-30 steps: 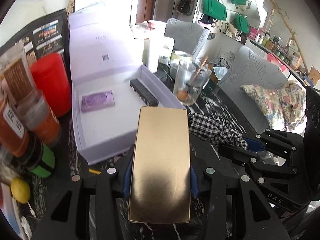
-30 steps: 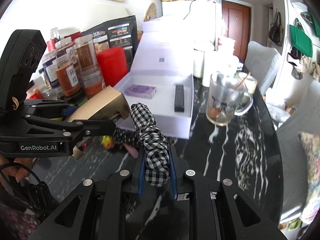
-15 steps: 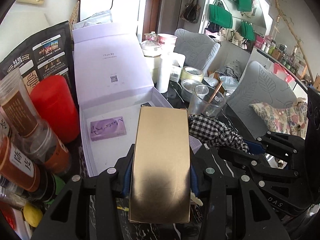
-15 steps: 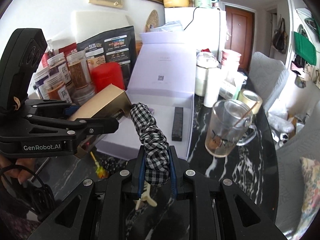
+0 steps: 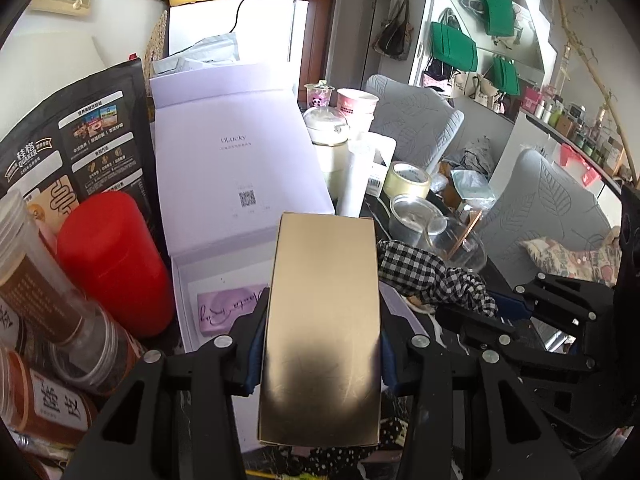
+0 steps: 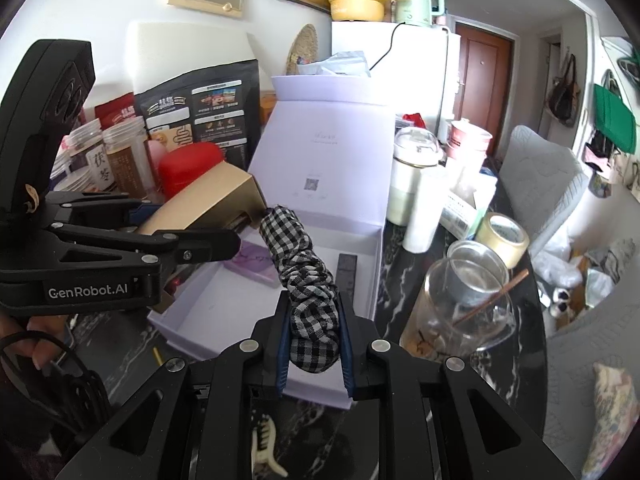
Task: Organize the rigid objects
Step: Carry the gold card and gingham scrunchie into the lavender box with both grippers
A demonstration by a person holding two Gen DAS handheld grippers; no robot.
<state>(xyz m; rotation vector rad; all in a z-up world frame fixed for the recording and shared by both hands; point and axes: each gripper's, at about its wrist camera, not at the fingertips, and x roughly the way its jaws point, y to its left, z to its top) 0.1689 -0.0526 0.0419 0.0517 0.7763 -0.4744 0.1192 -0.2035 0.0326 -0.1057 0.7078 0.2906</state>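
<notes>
Your left gripper point(image 5: 320, 356) jaws clamp the gold box point(image 5: 322, 320) and your right gripper point(image 6: 312, 344) jaws pinch the checkered scrunchie point(image 6: 308, 292), both over the open lilac box point(image 6: 360, 280) at twelve o'clock, so crowding could knock the glass mug point(image 6: 464, 304) at two o'clock.

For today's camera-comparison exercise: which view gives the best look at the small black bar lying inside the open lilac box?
The right wrist view: the black bar lies in plain sight on the floor of the lilac box, near its right wall. In the left wrist view the gold box held in the left gripper covers that part of the box, so the bar is hidden.
</notes>
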